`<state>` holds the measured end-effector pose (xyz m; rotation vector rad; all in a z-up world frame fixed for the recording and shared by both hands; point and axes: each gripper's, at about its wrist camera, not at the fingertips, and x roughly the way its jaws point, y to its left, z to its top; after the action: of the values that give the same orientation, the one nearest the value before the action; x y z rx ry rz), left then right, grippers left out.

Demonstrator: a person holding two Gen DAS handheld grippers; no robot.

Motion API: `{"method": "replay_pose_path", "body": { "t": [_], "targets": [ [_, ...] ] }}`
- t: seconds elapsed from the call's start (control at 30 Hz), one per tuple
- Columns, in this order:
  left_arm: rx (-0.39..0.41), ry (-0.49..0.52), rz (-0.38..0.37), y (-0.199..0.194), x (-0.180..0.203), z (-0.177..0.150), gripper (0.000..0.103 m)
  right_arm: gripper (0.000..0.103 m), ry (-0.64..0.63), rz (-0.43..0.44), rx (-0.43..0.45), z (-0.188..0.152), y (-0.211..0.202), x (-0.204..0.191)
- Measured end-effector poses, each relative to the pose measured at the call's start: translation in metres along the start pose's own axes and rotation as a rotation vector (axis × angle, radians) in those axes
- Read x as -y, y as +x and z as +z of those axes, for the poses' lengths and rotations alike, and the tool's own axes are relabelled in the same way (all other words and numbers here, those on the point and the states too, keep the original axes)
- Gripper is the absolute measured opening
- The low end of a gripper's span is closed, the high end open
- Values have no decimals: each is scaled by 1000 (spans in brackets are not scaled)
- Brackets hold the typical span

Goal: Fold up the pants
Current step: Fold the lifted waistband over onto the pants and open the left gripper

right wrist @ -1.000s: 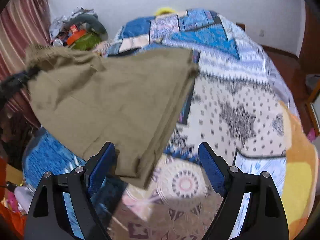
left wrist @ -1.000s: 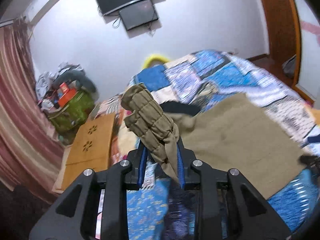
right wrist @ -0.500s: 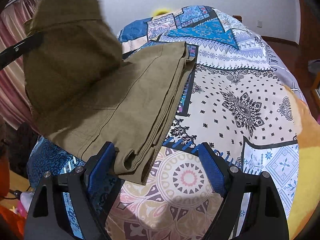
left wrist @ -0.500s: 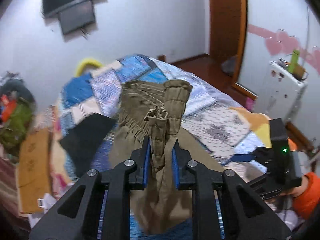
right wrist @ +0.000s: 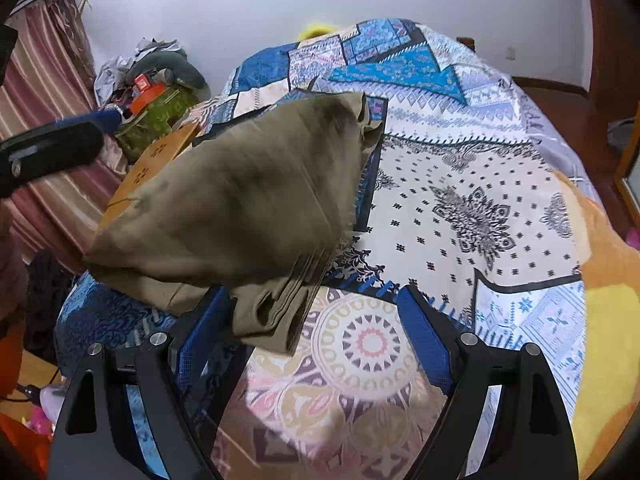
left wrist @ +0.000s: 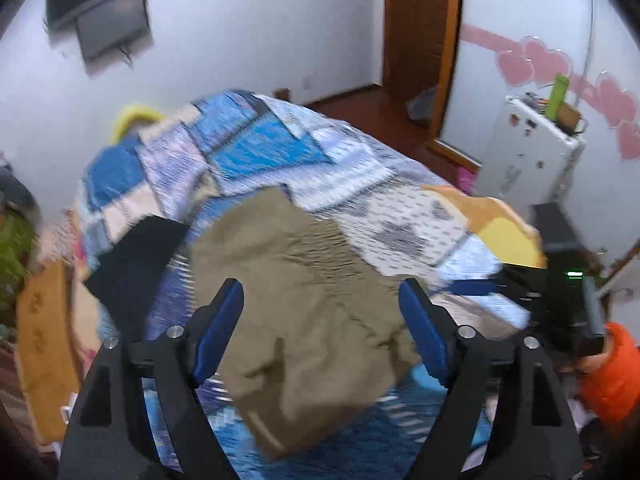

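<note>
Half a second ago my left gripper (left wrist: 321, 322) clamped the bunched waistband; now its jaws stand wide apart and hold nothing. The olive pants (right wrist: 240, 208) lie folded on the patchwork bed (right wrist: 472, 208). My right gripper (right wrist: 314, 330) is spread wide as before, its left finger (right wrist: 200, 328) against the fold's near corner. Both grippers angle down toward the bed.

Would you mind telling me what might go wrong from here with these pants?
Both grippers, left and right, are open, so the pants lie unpinned and the loose fold may slip. Their near corner looks bunched; pressing it could set a crease. The black cloth beside them might get caught in a regrasp.
</note>
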<state>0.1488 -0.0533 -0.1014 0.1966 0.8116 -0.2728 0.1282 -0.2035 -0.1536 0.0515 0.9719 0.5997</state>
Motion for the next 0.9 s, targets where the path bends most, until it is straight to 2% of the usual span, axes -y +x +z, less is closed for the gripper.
{"method": "replay_pose_path", "body": {
  "t": [0.2,0.3,0.4,0.5,0.57,0.67,0.77,0.9],
  "targets": [
    [-20,-62,129,10,-50,1,86,84,-7,-6,59,0,-27,-9],
    [-23,-80,197,20,-81,5,94,84,-4,-2,94,9,-30,-11],
    [-47,-93,260,41,-108,13,96,84,5,3,116,20,-26,-10],
    [-87,-111,270,65,-130,22,96,84,24,26,116,29,-17,-11],
    [-114,-106,250,83,-138,28,97,84,29,49,117,31,-12,-11],
    [-168,-56,226,121,-143,37,98,84,18,36,100,33,0,-13],
    [-232,-13,247,165,-144,41,98,84,7,12,58,31,15,-12],
    [-338,49,275,219,-136,34,98,85,46,56,30,26,23,-2]
  ]
}}
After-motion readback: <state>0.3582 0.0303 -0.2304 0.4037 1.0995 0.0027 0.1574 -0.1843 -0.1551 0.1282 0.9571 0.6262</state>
